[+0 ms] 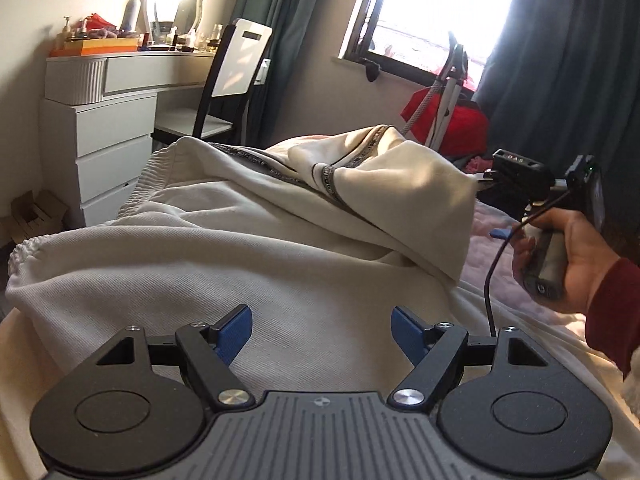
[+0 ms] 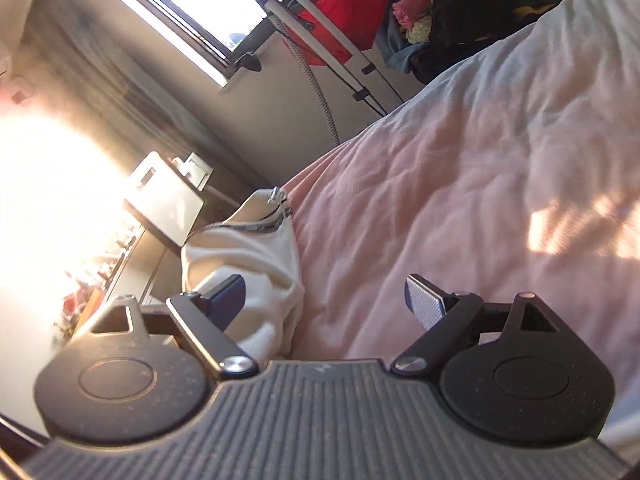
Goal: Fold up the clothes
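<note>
Both sets of fingers stood spread apart with nothing between them: the left gripper [image 1: 322,330] hovered over cream cloth, and the right gripper [image 2: 324,300] was tilted on its side above the bed, its pads clear of everything. Largest in view was the bed [image 2: 460,184], covered with a rumpled pale pink sheet lit by patches of sun. Across the bed lay the cream sweatpants [image 1: 248,240], spread wide with the gathered waistband toward the dresser; one leg was folded back over the rest, showing a dark lettered stripe along its seam. In the right wrist view only one end of the sweatpants [image 2: 256,264] showed, bunched at the edge of the bed just beyond the left finger. Dark green curtains [image 1: 568,52] hung on both sides of a bright window [image 1: 436,8]. A white dresser [image 1: 108,128] stood against the wall, its top crowded with bottles and small items, and a chair [image 1: 236,68] was beside it. A red bag [image 1: 452,120] sat under the window. The person's right hand [image 1: 560,264], in a dark red sleeve, gripped the handle of the right gripper beside the folded leg.
</note>
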